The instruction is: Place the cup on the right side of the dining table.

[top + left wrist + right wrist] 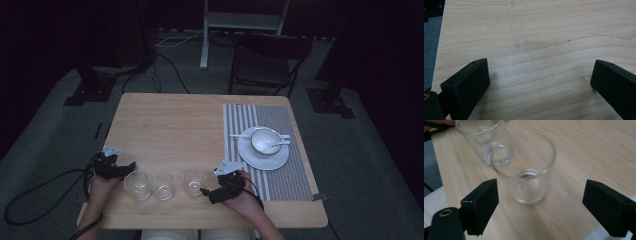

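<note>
Three clear glasses stood in a row near the front edge of the wooden tabletop (175,125). The right gripper (212,189), held in the person's right hand (240,197), lay just beside the right glass (194,181) of the row, pointing toward it. In the right gripper view the jaws stood wide apart, one at each lower corner, and this glass (526,172) stood upright ahead of them, roughly centred on the gap but beyond the jaw tips, touching neither. The middle glass (163,185) appeared behind it (484,142), its rim cut off by the top edge.

The left gripper (125,169), in the left hand (102,187), lay beside the left glass (137,185); whether a jaw touched the glass could not be told from the high view, where the black jaws merged with the dim scene. In the left gripper view the jaws also stood wide apart over bare wood grain, with nothing between them.

On the right half of the tabletop a striped placemat (285,185) carried a white plate (265,161), on which sat a white bowl (262,137) with a spoon (276,145); the spoon's bowl end was hard to make out. The placemat's nearest corner showed as a pale sliver at the lower edge of the right gripper view (599,233).
</note>
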`<state>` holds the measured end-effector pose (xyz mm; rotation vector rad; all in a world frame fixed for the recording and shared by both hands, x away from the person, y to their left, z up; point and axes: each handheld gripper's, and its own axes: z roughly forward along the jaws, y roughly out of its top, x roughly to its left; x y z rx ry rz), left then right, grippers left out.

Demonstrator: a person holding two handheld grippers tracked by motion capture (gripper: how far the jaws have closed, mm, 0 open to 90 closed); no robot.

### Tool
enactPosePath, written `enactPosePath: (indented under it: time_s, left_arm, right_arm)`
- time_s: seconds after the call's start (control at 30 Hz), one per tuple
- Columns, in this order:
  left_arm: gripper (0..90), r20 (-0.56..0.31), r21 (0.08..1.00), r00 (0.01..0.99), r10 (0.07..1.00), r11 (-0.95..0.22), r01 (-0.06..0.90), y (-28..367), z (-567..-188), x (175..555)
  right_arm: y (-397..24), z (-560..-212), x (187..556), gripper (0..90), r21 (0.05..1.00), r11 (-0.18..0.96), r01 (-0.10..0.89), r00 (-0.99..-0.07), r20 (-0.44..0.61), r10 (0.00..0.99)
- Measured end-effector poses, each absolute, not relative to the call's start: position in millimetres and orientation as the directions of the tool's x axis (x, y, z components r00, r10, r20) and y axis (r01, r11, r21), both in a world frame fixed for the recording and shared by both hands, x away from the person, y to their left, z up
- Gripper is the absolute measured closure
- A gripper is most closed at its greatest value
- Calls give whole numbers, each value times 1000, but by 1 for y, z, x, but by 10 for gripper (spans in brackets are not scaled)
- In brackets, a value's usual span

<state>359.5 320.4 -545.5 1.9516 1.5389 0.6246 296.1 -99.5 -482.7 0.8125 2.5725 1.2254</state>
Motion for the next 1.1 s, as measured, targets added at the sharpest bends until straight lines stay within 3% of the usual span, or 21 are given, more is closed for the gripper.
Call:
enactPosePath:
  time_s: [0.9,1.1]
  left_arm:
    - [27,12,686,234,972,-179,705,320,-545,360]
    - [27,12,686,236,972,-180,705,320,-546,360]
  right_arm:
    - [-50,-496,313,131,741,566,361,-872,52,487]
    - [-44,-500,315,177,735,583,345,-869,15,494]
